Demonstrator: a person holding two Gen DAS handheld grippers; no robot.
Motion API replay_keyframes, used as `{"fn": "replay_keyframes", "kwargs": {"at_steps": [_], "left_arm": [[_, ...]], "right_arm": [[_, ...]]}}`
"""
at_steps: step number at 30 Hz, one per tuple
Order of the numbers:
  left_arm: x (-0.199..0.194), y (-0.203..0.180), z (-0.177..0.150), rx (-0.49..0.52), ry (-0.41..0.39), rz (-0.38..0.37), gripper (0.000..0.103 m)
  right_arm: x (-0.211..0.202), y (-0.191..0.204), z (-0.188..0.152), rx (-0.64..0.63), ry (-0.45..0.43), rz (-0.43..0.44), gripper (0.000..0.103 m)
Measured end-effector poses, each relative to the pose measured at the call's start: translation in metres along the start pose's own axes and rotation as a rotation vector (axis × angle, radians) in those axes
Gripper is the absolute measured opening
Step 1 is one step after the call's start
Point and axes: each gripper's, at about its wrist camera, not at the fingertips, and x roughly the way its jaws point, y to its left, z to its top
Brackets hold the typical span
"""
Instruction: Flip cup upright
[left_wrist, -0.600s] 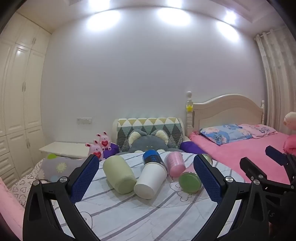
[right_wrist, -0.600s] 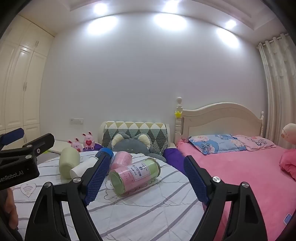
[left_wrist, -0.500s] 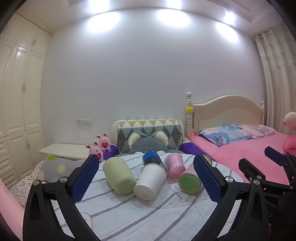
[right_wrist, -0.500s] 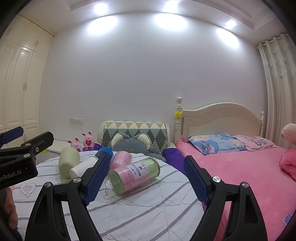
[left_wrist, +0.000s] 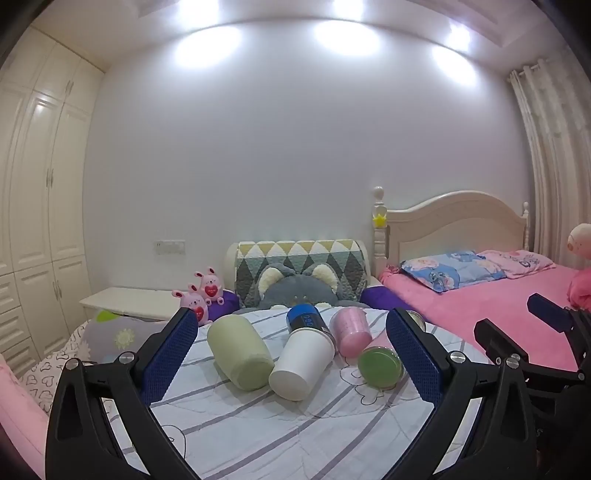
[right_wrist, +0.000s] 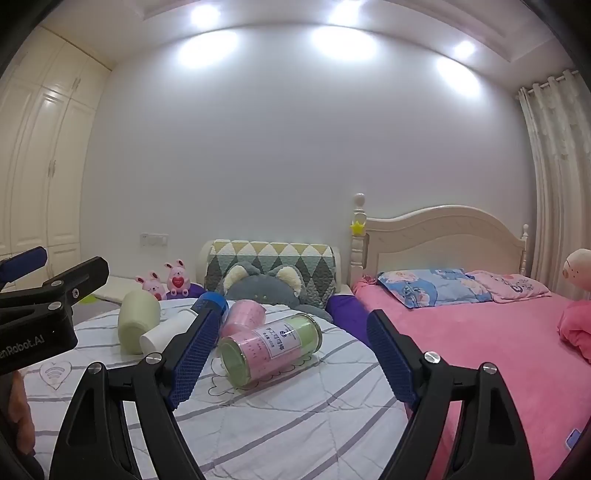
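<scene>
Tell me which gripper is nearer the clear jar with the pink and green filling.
Right. The right gripper has the jar lying straight ahead between its open fingers. The left gripper, also open, faces the white cup; the jar lies beside its right finger.

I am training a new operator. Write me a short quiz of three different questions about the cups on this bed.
1. True or false: the white paper cup stands upright.
2. Which gripper points at the glass jar? A) left gripper B) right gripper
3. Fill in: the light green cup lies on the striped ____.

Key: 1 false, it lies on its side. 2 B. 3 quilt.
</scene>
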Motion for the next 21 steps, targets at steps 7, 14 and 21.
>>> {"fn": "replay_keyframes", "kwargs": {"at_steps": [7, 14, 21], "left_arm": [[-0.0004, -0.0007, 0.0003, 0.002, -0.008, 0.002, 0.103], [-0.0005, 0.0000, 0.0015, 0.000, -0.008, 0.002, 0.103], [0.0001, -0.0001, 0.0019, 0.001, -0.008, 0.005, 0.103]], "right_arm": [[-0.0003, 0.0012, 0.0009, -0.006, -0.012, 0.006, 0.084], [0.0000, 0.0021, 0.0017, -0.008, -0.013, 0.008, 0.084], [-0.0003, 0.0010, 0.0018, -0.008, -0.010, 0.013, 0.084]]}}
